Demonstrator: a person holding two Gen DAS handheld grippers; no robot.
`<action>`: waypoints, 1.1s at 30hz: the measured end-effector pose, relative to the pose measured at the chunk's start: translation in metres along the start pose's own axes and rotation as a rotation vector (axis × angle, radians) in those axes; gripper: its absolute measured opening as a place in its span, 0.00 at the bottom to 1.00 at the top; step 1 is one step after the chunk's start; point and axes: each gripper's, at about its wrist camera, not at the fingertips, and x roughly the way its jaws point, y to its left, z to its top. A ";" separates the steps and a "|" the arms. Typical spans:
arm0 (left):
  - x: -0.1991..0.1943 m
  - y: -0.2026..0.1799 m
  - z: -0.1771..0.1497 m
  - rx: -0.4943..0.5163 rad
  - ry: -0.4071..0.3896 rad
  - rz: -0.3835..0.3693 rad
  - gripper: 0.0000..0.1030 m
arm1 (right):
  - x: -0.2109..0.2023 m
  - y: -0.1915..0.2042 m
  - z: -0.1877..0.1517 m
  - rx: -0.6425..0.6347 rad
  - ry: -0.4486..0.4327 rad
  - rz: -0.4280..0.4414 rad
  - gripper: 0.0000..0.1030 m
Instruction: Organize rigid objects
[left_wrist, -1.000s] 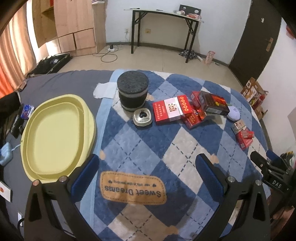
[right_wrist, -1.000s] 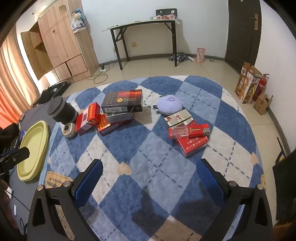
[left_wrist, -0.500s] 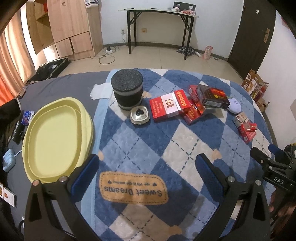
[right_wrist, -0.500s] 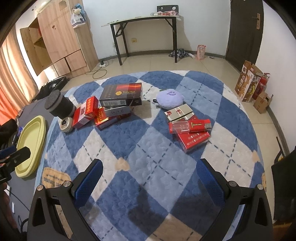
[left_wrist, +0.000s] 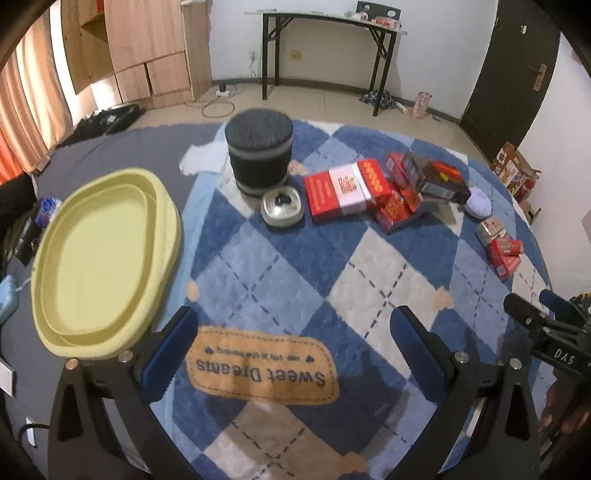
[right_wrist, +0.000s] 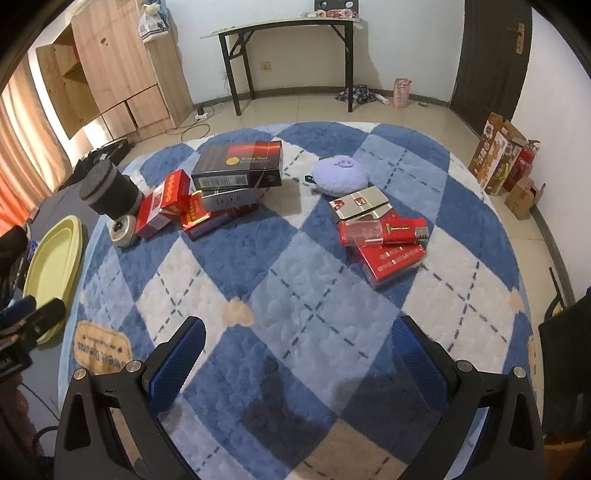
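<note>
Boxes (right_wrist: 240, 166), red and black, lie heaped on the checked rug (right_wrist: 295, 295).

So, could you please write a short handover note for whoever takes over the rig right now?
Left tool: open, holding nothing, above the rug's label.
Right tool: open, holding nothing, above bare rug.
Yellow tray: off the rug's left edge, nothing in it.
On the rug: black cylinder with small round tin in front, red and black box pile, purple pouch, second red box pile.
Done: nothing sorted.
Left: everything.
</note>
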 end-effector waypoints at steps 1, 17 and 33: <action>0.003 0.000 -0.002 0.002 0.007 -0.001 1.00 | 0.001 0.001 0.000 -0.002 0.001 0.000 1.00; 0.011 0.021 0.003 -0.027 0.029 0.005 1.00 | 0.011 0.003 0.000 -0.039 -0.017 -0.036 1.00; 0.024 0.023 0.051 0.032 0.009 -0.051 1.00 | 0.034 -0.056 0.010 -0.030 -0.260 -0.001 1.00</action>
